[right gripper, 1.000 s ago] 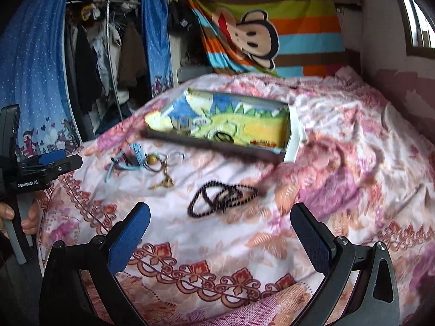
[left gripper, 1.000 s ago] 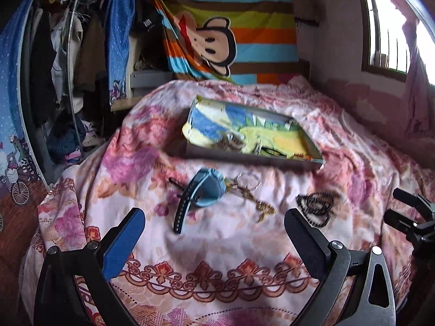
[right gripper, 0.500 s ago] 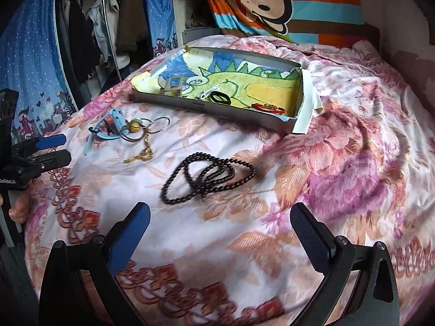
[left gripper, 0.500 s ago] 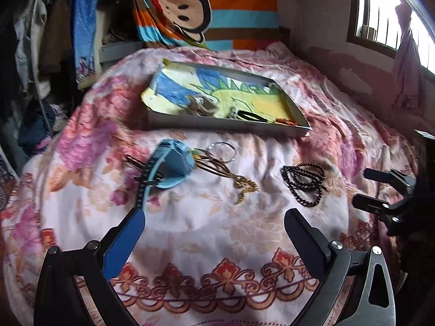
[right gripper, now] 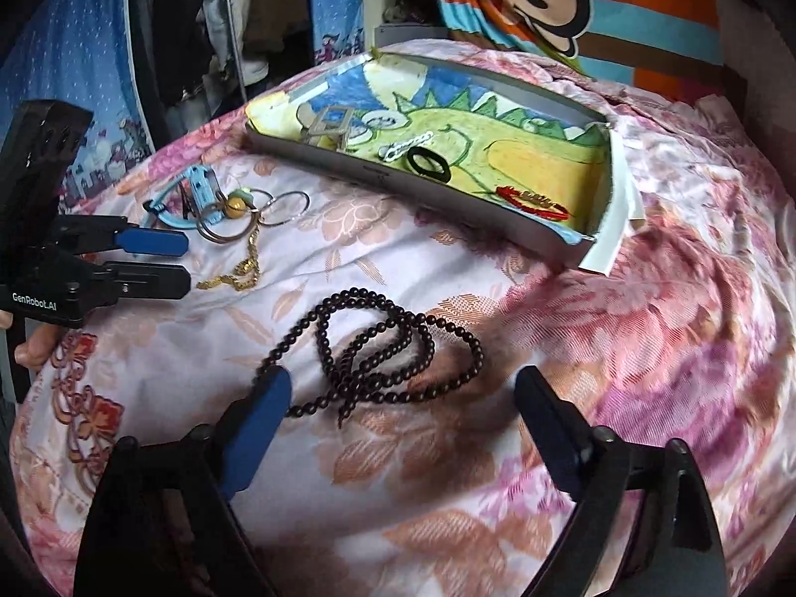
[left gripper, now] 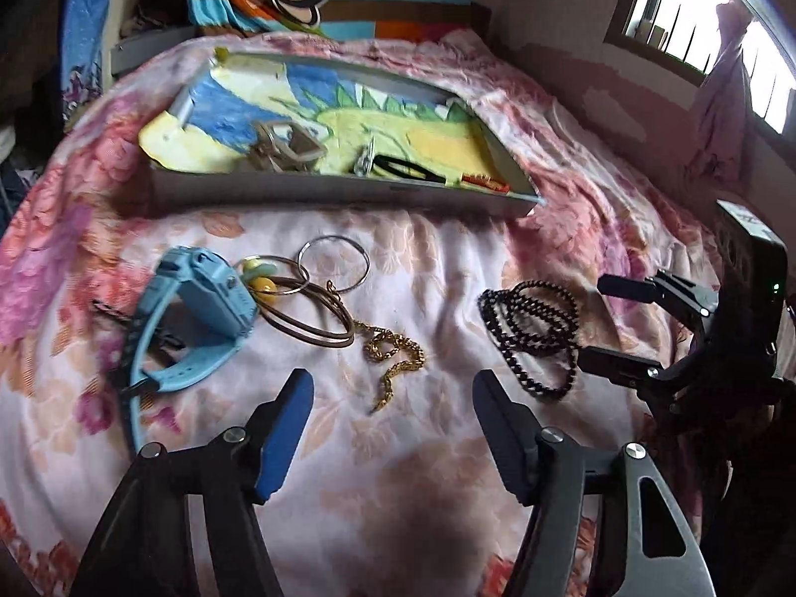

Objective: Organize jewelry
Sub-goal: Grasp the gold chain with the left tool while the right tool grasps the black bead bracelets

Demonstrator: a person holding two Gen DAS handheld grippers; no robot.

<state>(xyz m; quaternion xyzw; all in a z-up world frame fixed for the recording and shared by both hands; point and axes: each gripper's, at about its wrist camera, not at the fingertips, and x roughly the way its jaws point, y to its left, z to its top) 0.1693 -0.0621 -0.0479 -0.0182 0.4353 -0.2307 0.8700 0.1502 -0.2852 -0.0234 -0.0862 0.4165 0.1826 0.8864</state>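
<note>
While both sets of jaws are closing on nothing yet, the left gripper [left gripper: 393, 398] should drop squarely over the gold chain [left gripper: 395, 355] just ahead, and the right gripper [right gripper: 403, 398] should pinch the beads [right gripper: 373, 353] bunched between its fingertips.

A home bedroom — lived in, cluttered. Bed [left gripper: 447, 497] spread with a pink floral quilt [right gripper: 671, 348], running up to a wall hung with a striped monkey-print cloth [right gripper: 622, 5]. Off to one side, clothes on a rack [right gripper: 209, 25], partly behind a blue dotted curtain [right gripper: 74, 49]. Barred window [left gripper: 696, 15] with a pink curtain [left gripper: 721, 99] on the other side, daylight coming through. On the quilt, a shallow box [left gripper: 323, 189] lined with a child's crayon drawing [right gripper: 472, 129] — household odds and ends.
</note>
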